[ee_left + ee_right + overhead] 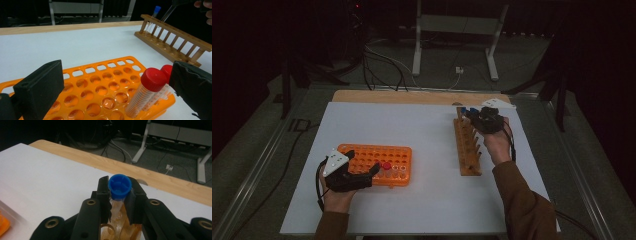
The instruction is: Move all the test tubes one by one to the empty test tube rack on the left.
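An orange tube rack [367, 152] lies at the front left of the white table, with two red-capped tubes [386, 166] standing in its near right corner. My left gripper [363, 164] hovers over this rack, open wide; the red-capped tubes [153, 81] stand just inside its right jaw, apart from it. A wooden rack [468, 147] runs along the right side. At its far end my right gripper [474, 116] is shut on a blue-capped tube [120, 185], held over the wooden rack [123, 231]. Another blue-capped tube [156, 10] stands in the far end of that rack.
The white sheet [412, 125] covers a wooden tabletop whose bare strip [412, 96] shows at the back. Beyond it are cables [382, 65] and a metal stand [457, 30] on the floor. Most holes in the orange rack [100, 82] stand vacant.
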### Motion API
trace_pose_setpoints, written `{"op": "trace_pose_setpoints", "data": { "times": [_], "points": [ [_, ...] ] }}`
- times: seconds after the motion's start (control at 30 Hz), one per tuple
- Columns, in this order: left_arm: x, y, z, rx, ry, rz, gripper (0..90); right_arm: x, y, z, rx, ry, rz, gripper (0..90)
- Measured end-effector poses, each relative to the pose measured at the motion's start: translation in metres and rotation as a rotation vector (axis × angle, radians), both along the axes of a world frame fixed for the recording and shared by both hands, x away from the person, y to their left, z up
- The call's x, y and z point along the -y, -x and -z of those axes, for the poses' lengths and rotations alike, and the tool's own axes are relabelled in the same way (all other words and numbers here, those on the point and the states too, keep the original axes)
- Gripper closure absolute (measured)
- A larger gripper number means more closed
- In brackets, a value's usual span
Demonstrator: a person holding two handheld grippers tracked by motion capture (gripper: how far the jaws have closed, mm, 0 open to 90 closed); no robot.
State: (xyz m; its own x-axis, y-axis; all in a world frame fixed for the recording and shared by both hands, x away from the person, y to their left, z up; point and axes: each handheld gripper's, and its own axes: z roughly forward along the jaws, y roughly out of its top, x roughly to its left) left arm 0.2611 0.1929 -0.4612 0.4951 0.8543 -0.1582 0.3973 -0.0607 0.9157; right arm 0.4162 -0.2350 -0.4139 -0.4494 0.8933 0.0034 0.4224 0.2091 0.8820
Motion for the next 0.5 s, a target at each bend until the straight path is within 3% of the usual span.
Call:
{"op": "trace_pose_setpoints", "data": {
  "times": [0.33, 0.5],
  "points": [
    [-0.002, 0.005, -0.006, 0.029, 0.015, 0.002, 0.5, 0.001, 0.013, -0.017, 0.049, 0.008, -0.041, 76.3],
    [-0.001, 0.005, -0.010, 0.037, 0.019, 0.006, 0.5, -0.001, 0.019, -0.020, 0.047, 0.017, -0.071, 76.3]
  ]
}}
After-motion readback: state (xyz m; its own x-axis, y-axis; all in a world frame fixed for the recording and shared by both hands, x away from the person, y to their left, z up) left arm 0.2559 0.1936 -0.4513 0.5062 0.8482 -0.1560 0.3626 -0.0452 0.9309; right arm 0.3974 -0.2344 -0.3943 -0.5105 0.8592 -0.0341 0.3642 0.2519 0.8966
